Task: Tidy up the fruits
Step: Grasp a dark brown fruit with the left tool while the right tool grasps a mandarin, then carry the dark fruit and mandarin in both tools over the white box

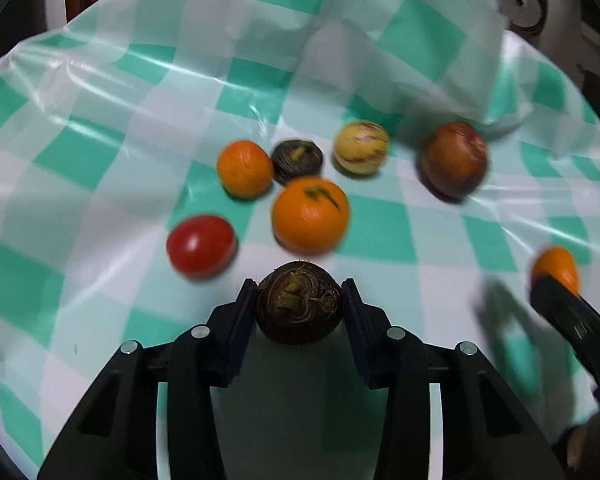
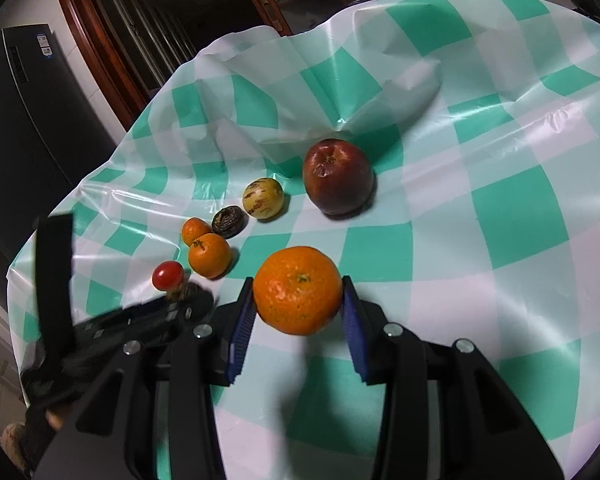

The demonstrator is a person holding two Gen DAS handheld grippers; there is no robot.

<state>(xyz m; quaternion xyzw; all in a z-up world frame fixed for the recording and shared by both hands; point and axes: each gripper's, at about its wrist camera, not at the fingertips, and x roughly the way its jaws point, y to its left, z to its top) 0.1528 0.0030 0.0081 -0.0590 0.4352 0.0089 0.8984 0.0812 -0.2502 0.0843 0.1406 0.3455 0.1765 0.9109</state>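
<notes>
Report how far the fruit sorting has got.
Done: two oranges, a tomato and a dark bulb already sit bunched together. In hand: the left gripper clamps a second dark bulb; the right gripper clamps a big orange. Left: the striped yellow fruit and the apple sit apart.

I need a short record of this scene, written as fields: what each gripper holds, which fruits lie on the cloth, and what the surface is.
left gripper: shut on a dark brown round fruit
right gripper: shut on a large orange
loose fruits: red apple, yellow striped fruit, dark flat fruit, two small oranges, tomato
surface: green and white checked cloth, wrinkled at the far side
</notes>
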